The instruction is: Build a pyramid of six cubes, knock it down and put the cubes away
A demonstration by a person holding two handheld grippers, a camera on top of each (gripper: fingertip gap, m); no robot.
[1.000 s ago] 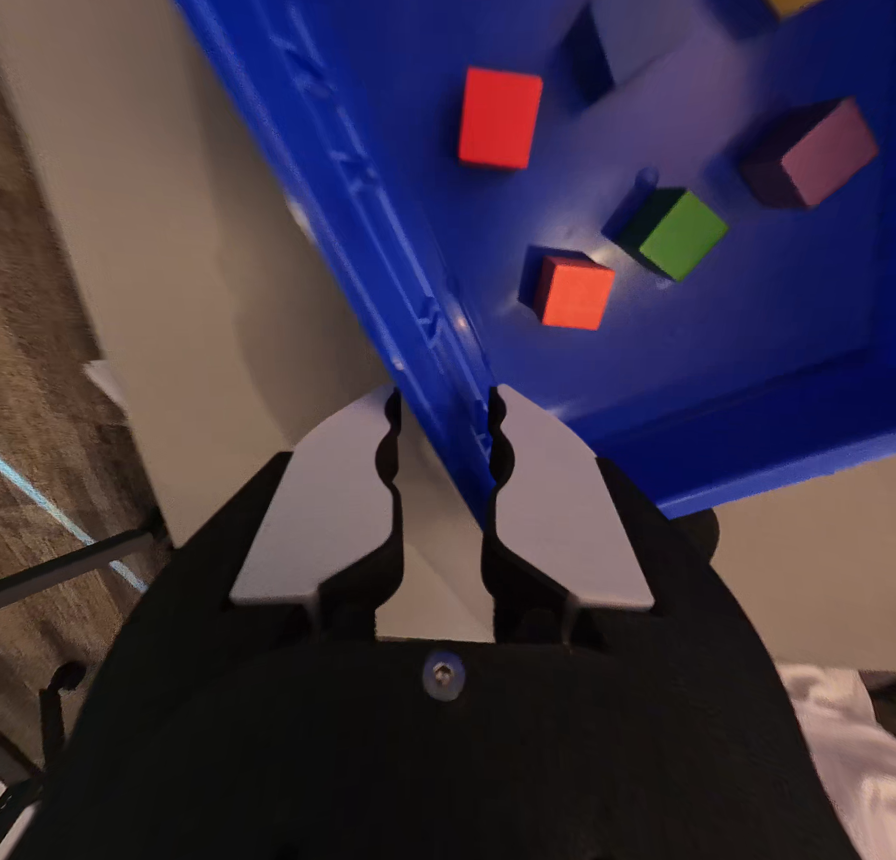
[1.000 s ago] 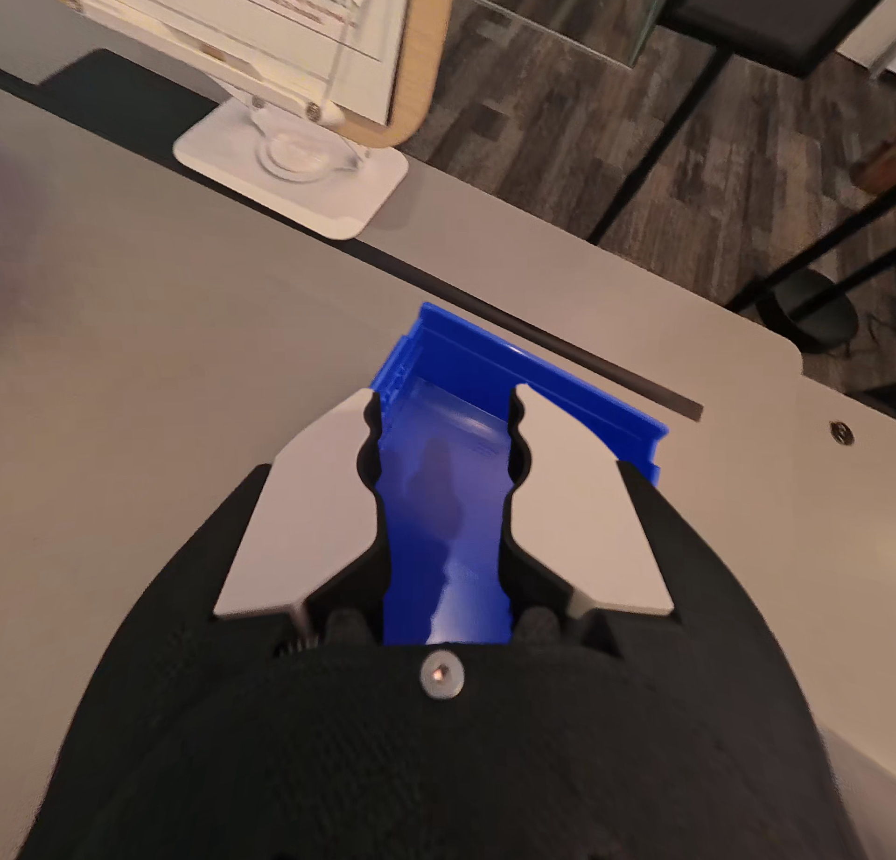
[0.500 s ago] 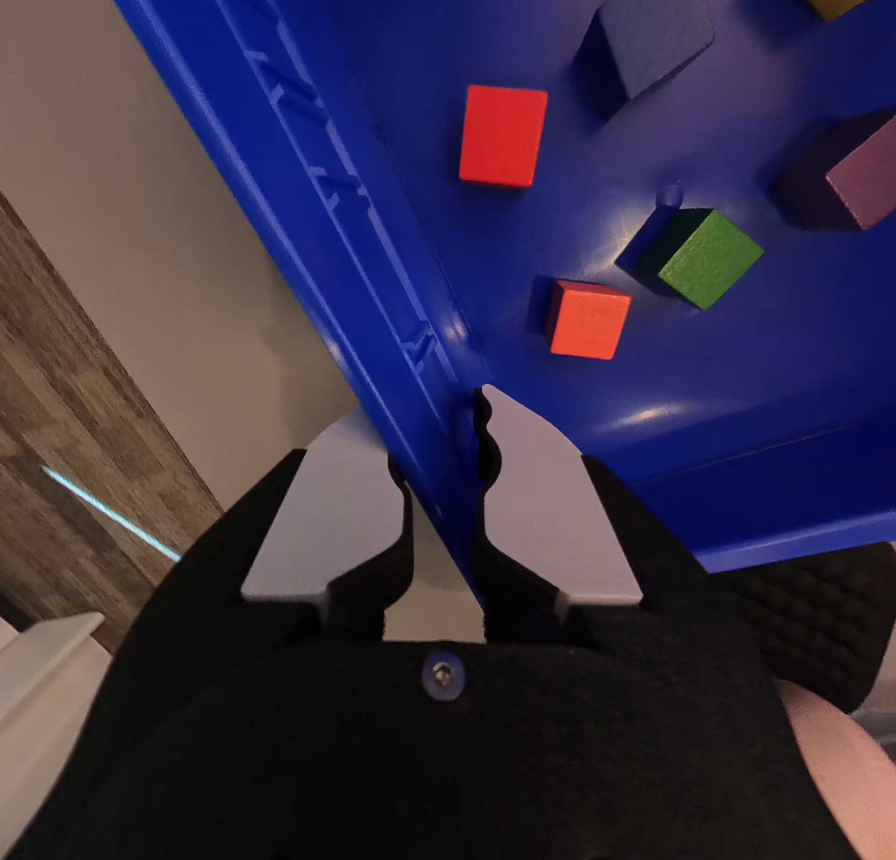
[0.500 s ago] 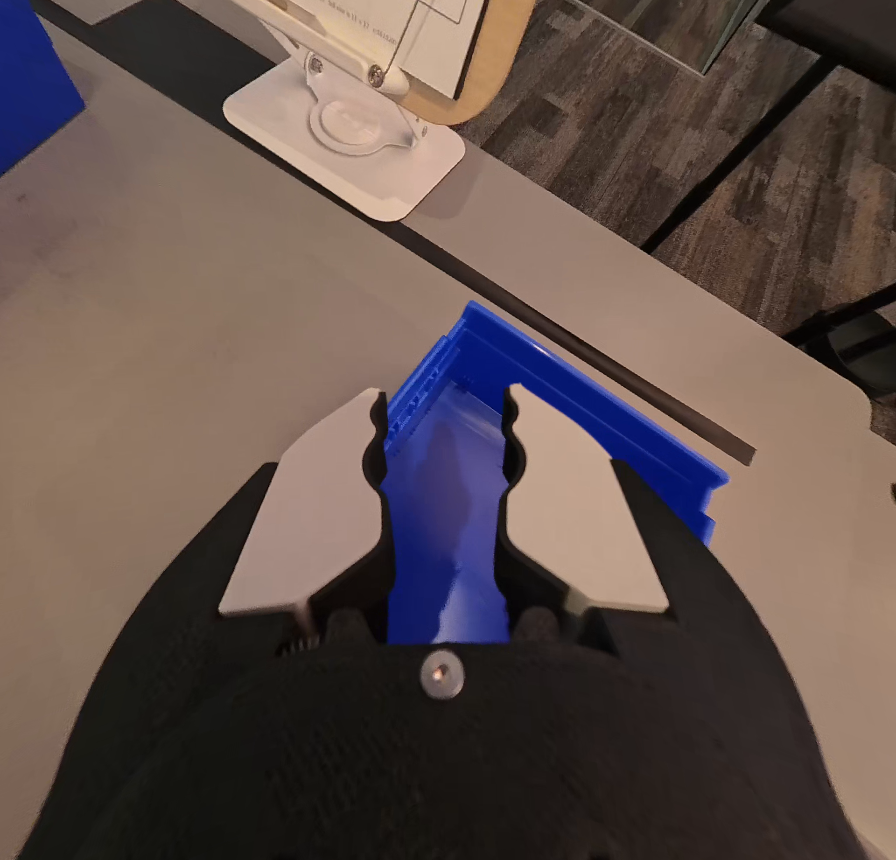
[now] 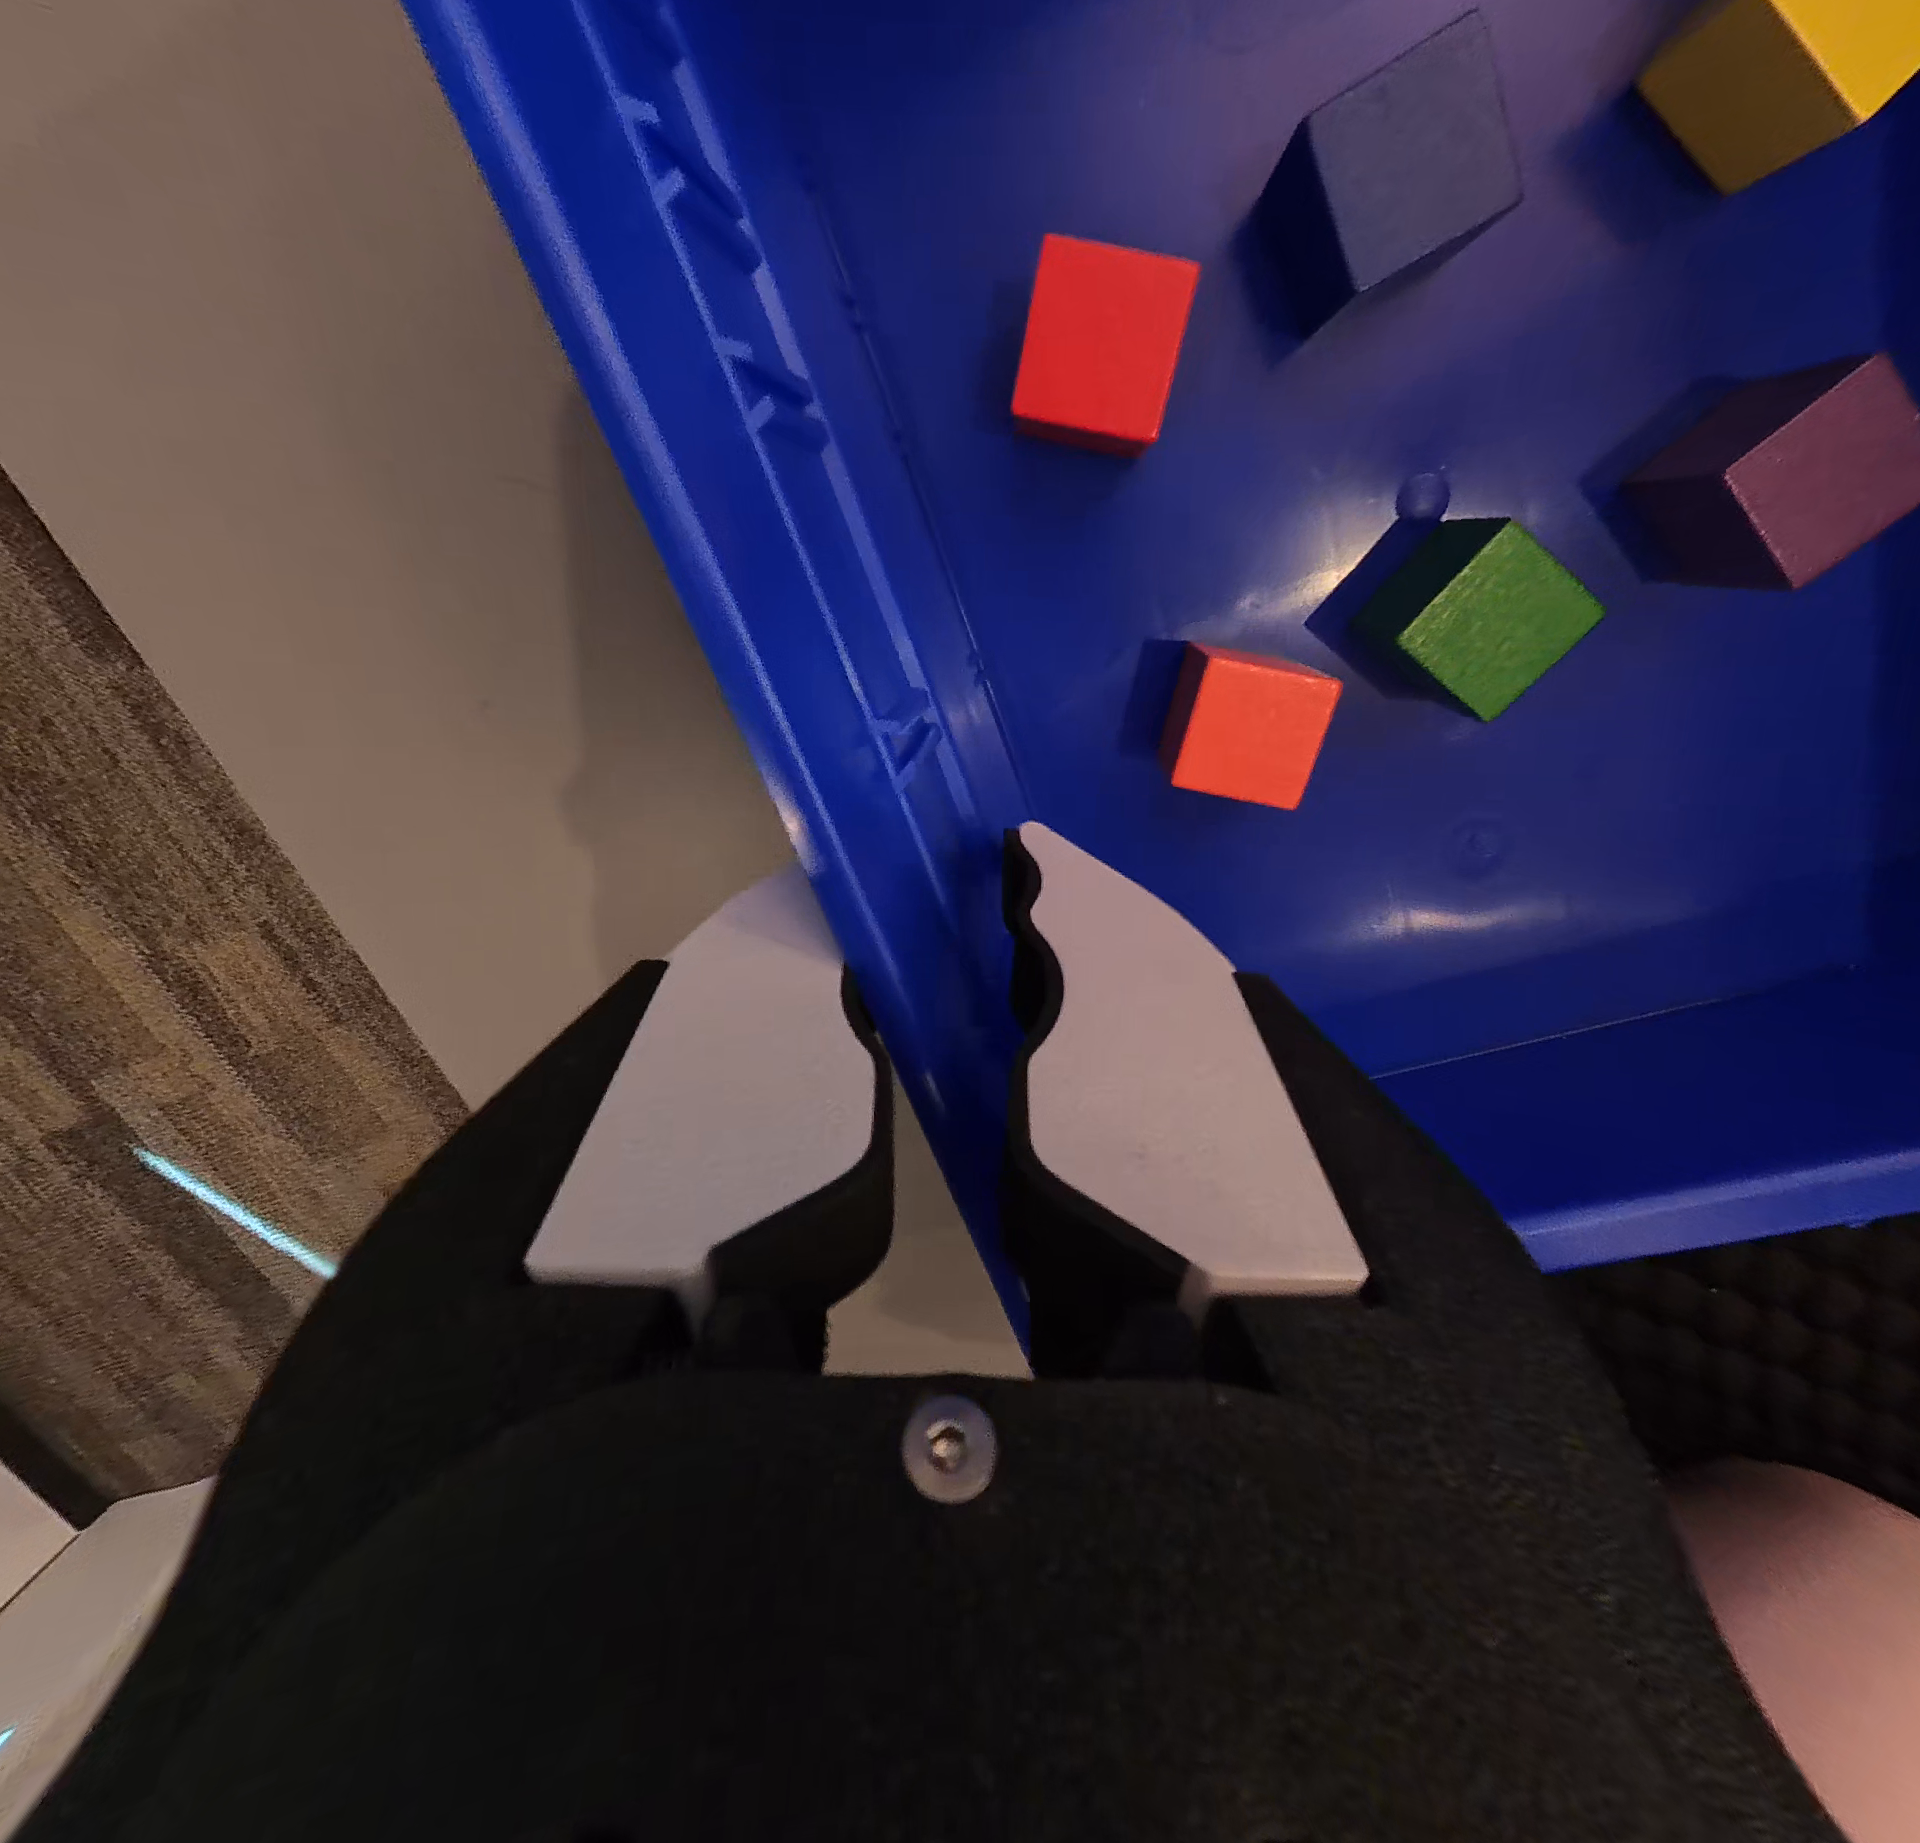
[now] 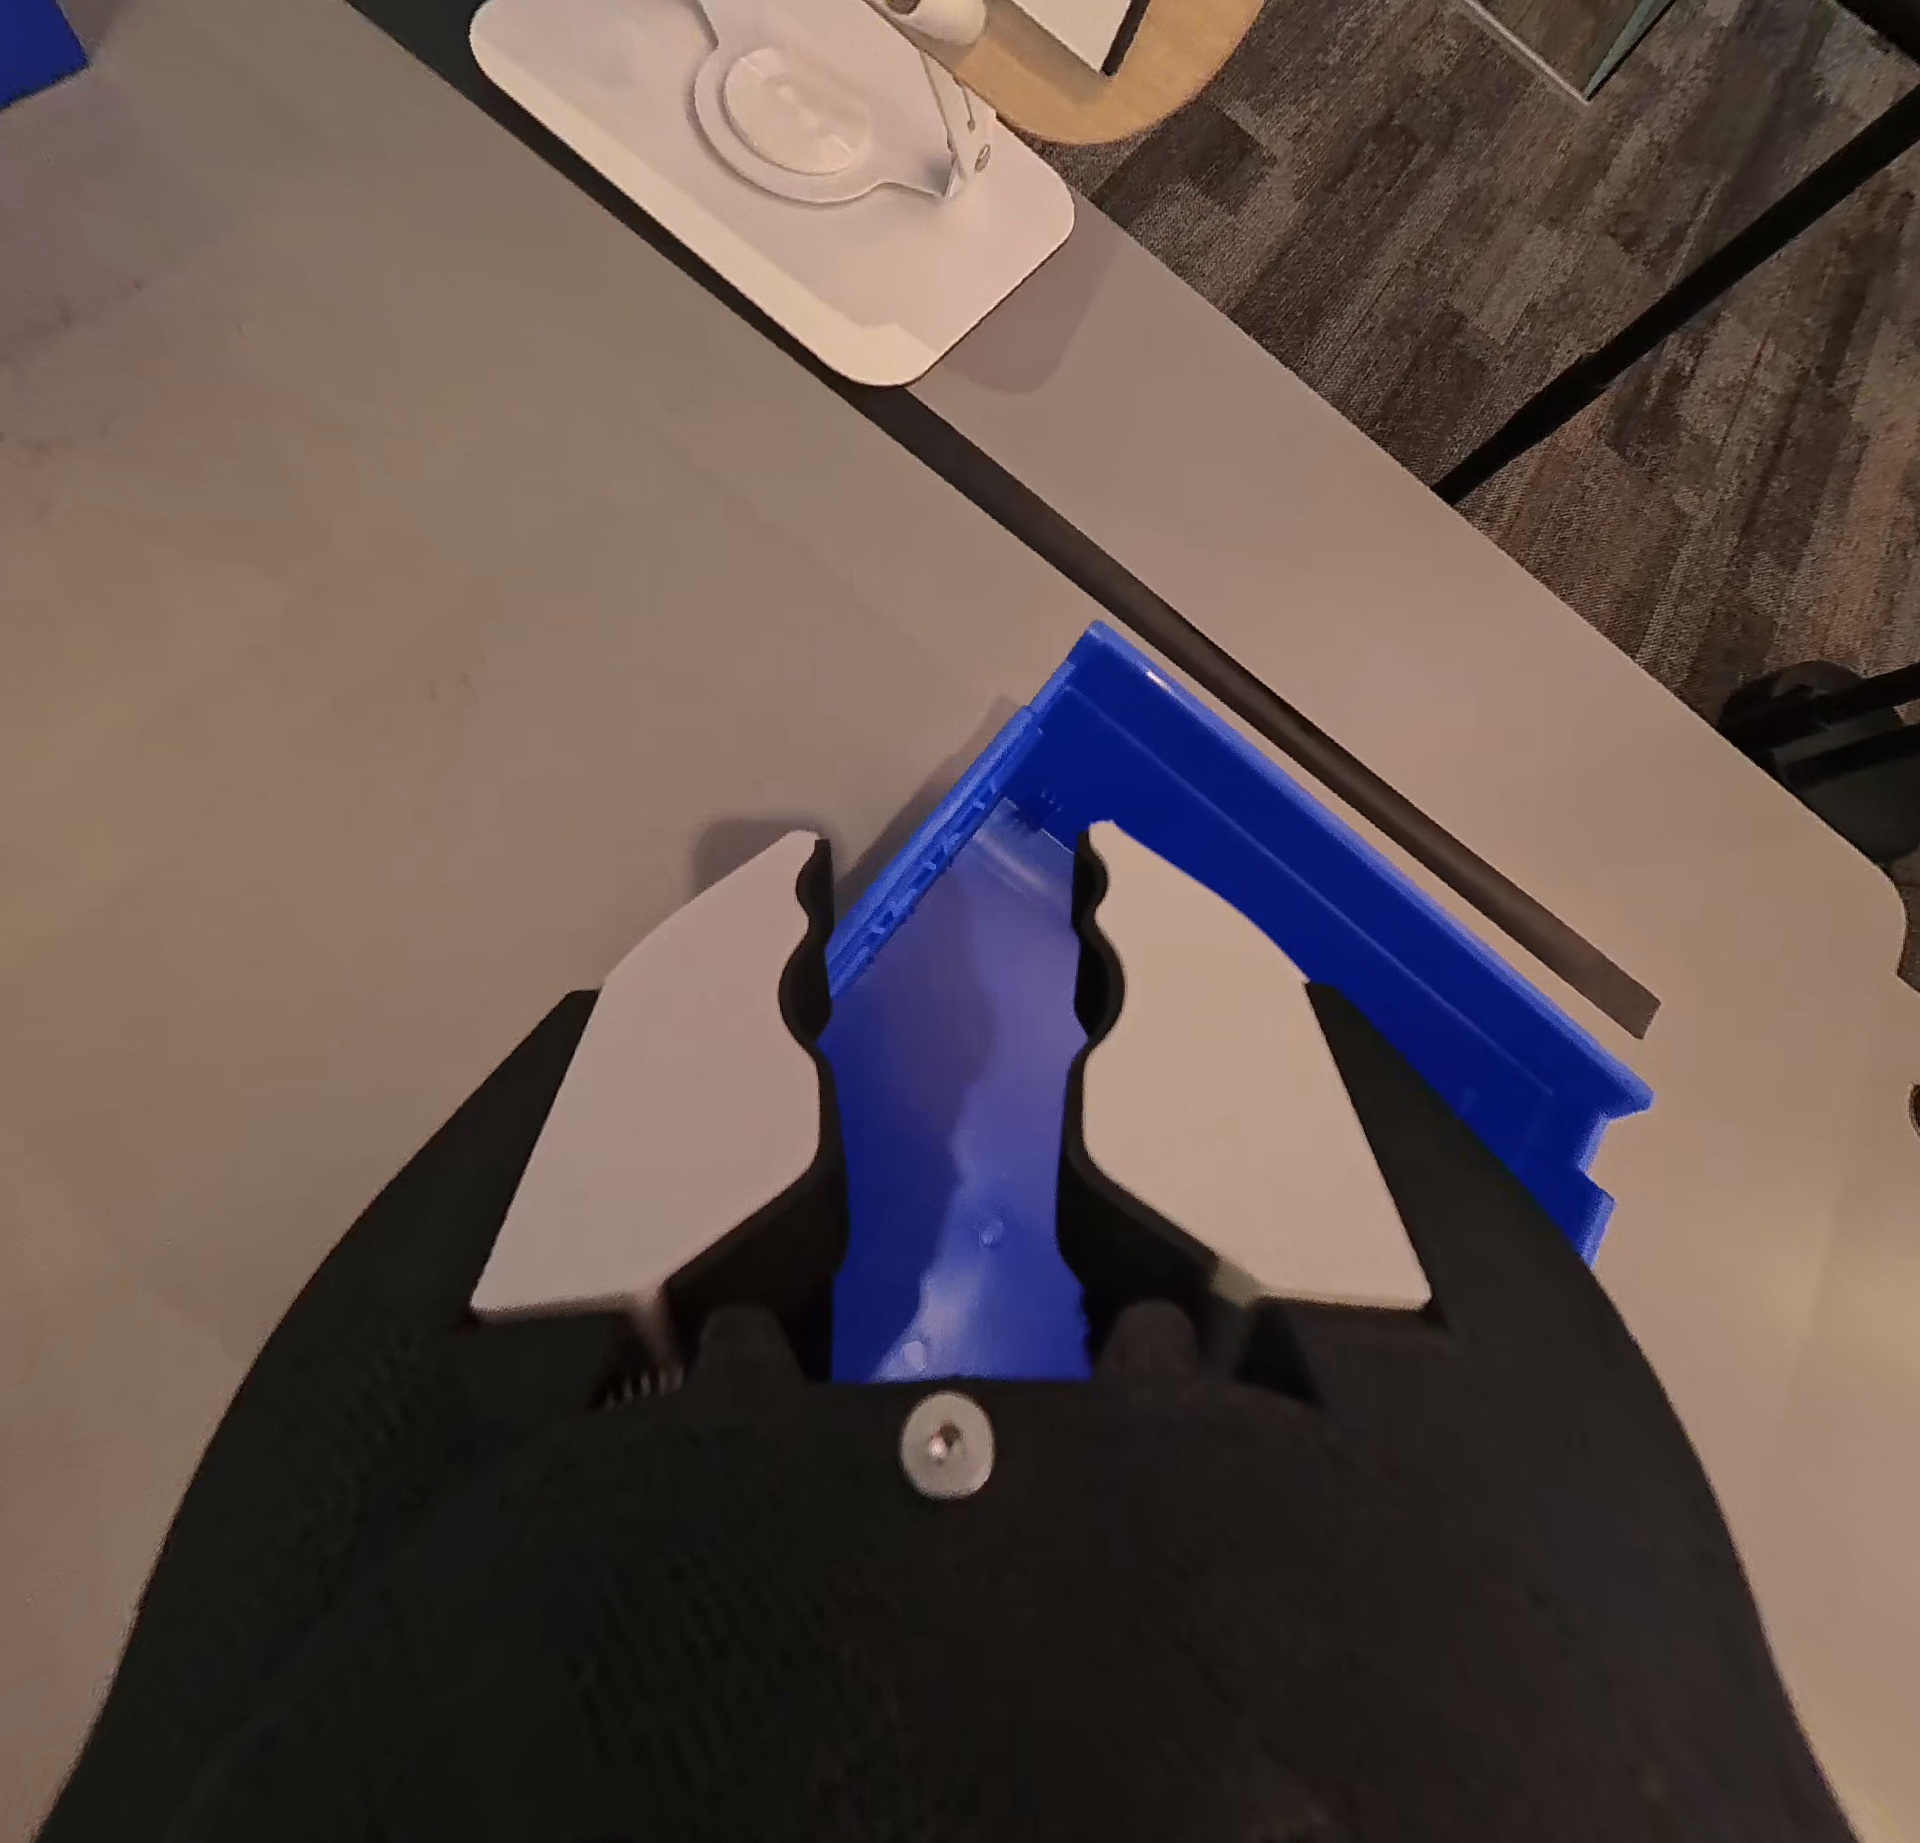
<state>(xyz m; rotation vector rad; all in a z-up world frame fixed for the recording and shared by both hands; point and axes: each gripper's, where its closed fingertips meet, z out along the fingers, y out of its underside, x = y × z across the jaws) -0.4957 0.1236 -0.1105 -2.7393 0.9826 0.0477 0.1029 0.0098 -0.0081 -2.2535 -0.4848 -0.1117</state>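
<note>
Blue bin (image 5: 831, 713) wall between left fingers (image 5: 1143, 1045).

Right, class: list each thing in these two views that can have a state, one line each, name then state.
Left tool: closed on the blue bin's side wall.
Right tool: open, astride another blue bin's wall.
Blue bin: gripped, six cubes loose on its floor.
Second blue bin: on the table, no contents visible.
Red cube: lying apart from the rest.
Orange cube: near the green cube, unstacked.
Stand: upright on the table.
</note>
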